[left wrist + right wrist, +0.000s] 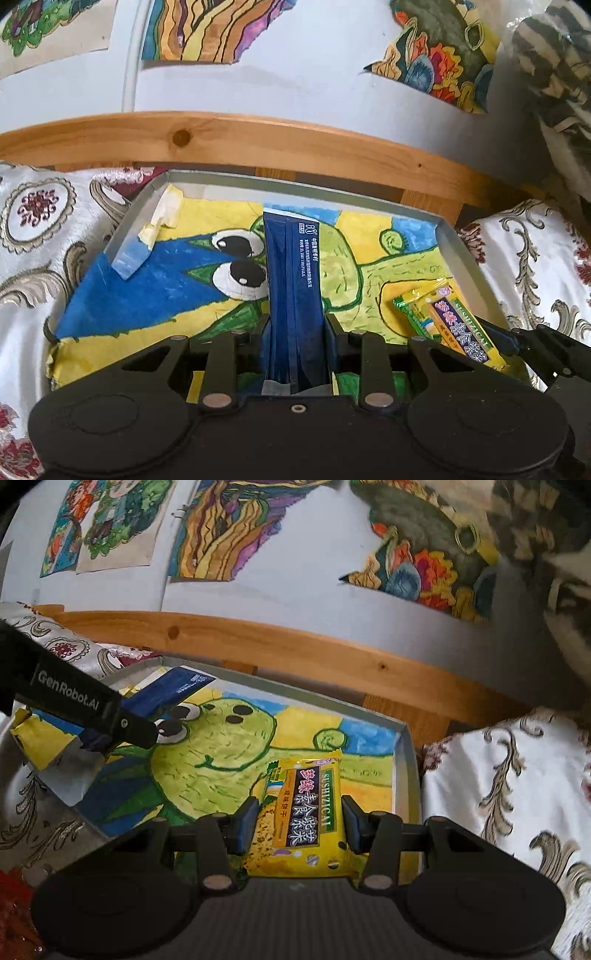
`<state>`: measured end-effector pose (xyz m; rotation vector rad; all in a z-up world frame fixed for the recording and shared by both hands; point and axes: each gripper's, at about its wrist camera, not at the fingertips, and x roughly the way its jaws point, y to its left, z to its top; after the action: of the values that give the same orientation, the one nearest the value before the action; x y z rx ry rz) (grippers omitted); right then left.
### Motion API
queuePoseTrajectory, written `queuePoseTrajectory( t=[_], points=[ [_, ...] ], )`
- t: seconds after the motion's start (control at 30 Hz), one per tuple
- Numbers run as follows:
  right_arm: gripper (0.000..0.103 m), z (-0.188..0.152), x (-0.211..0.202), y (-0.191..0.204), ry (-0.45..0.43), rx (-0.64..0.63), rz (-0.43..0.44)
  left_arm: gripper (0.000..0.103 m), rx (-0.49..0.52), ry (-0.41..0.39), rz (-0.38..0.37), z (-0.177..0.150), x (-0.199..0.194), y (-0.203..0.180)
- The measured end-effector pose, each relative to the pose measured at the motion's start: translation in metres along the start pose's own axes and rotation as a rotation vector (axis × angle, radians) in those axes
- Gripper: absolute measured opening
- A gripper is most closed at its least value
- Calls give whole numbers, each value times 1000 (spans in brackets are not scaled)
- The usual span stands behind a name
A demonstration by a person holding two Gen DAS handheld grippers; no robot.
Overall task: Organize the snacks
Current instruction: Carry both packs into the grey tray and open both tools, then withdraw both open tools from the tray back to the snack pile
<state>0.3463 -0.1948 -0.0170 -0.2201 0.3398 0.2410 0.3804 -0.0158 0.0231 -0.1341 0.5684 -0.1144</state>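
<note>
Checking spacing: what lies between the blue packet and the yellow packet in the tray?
Only bare frog drawing between blue packet and yellow packet, per left wrist view.

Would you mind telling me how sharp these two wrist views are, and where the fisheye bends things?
Left wrist view: the print on the dark blue packet is legible, while the straight wooden rail bows into an arch. Right wrist view: the yellow biscuit packet is crisp, the patterned cloth smears toward the right edge, and daylight is soft without harsh glare.
</note>
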Motion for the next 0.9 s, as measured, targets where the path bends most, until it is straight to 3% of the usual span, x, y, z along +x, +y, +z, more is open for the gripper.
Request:
queuePoseTrajectory(
  t=[0.2,0.33,0.6,0.8,0.9],
  points=[
    [53,-4,3,-4,14,30,4,33,3,13,10,-4,6,-1],
    [65,-2,-1,-6,12,41,8,37,-11,20,15,-7,3,-2],
    [83,6,-37,-15,-15,77,9,80,-30,-26,23,-3,-37,-10],
    [101,19,-84,-23,-67,112,7,99,-40,-74,36,-3,-87,-18],
    [103,24,-110,-25,-98,126,-4,102,-28,-93,46,-6,-111,-22]
  ],
)
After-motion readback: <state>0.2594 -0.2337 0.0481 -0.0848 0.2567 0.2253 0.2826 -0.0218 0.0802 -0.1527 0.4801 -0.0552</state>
